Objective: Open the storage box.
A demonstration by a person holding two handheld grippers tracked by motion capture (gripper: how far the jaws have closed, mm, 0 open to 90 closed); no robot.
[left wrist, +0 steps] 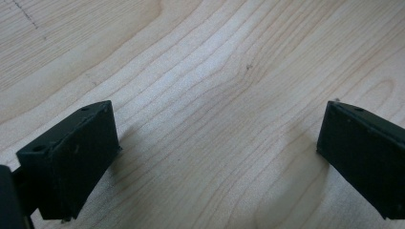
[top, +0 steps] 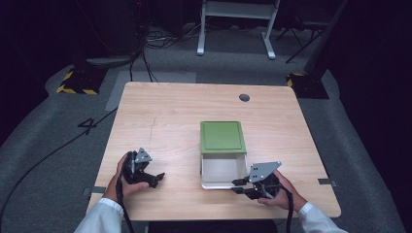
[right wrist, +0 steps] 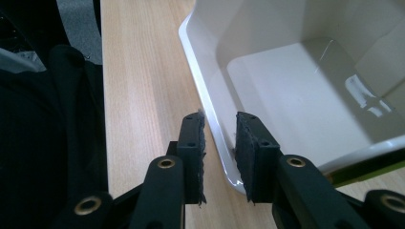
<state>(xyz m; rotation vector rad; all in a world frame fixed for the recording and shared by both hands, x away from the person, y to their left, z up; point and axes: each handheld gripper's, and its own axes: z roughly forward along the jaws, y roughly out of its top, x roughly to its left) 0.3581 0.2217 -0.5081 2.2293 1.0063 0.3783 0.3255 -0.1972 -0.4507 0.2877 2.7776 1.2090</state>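
Right tongs (right wrist: 218, 143), narrowed astride the near wall of the white drawer (right wrist: 305, 81) (pulled out from its green-topped box (top: 222, 136) mid-worktop), seem mid-grasp, needing closure next, while left tongs (left wrist: 217, 157) hover wide, empty.

We see a white box (top: 221, 170) on the worktop (top: 165, 121), its green lid (top: 222, 136) slid back to leave the near part uncovered. Our right hand-held gripper (top: 239, 186) is at its near right corner. Our left hand-held gripper (top: 158, 178) rests apart, jaws spread.
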